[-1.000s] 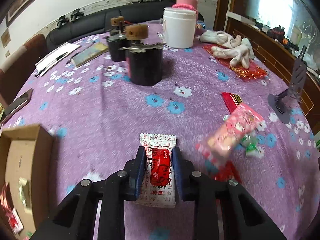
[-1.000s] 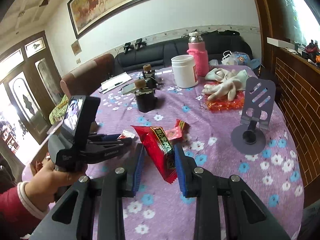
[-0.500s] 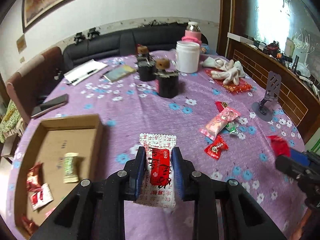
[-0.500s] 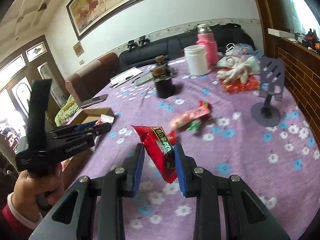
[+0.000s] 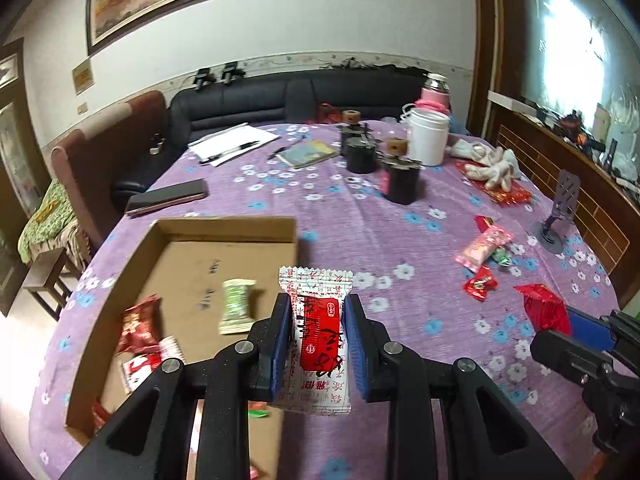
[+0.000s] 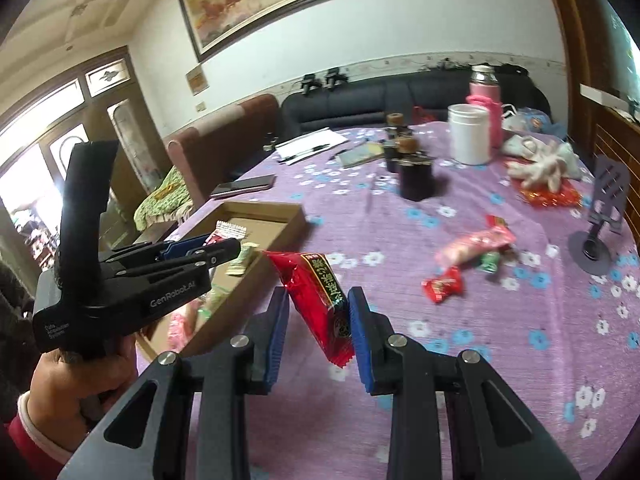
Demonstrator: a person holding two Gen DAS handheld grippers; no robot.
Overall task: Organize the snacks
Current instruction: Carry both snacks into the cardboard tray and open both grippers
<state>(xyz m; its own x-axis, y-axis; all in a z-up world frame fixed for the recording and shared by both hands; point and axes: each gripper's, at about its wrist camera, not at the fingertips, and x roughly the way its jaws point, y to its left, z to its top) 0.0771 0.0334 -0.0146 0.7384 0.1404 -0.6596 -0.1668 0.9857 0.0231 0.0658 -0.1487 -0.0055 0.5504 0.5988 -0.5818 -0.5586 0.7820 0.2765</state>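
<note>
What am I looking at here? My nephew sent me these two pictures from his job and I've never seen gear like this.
No robot here: a person holds a hand-held two-finger clamp in each hand, each with a camera looking along its fingers. One picture comes from the left gripper, which pinches a white-and-red snack packet above a cardboard box that already holds several snacks. The other comes from the right gripper, clamped on a red snack bag; it also shows the left clamp from the side. A few loose snacks lie on the purple flowered tablecloth, with dark jars, a white tub and gloves further back.
</note>
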